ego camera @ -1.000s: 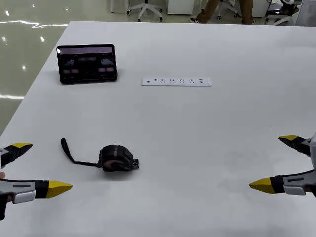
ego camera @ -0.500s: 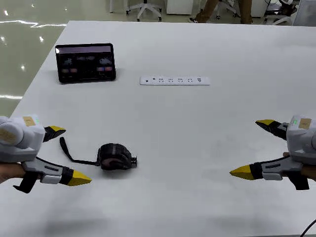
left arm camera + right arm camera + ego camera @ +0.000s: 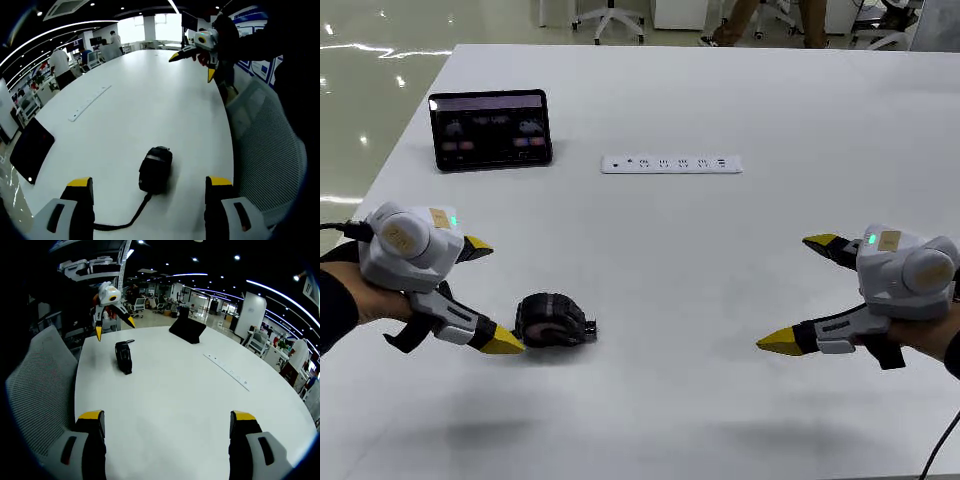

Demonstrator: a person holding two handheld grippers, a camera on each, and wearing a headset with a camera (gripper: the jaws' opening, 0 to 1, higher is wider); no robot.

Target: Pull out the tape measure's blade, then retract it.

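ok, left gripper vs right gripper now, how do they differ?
Left gripper is at the tape measure, one fingertip close beside its case; right gripper is far off across the table. The strap runs between left's fingers; only bare table lies between right's. Both open, yellow-tipped, holding nothing.

Bright overhead light, glare on the floor, fisheye-warped edges.

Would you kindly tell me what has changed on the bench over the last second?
The left gripper has come inward to the tape measure, one tip of its open jaws now close beside the case. The right gripper has also come inward, open, holding nothing. The tape measure, tablet and power strip stayed put.
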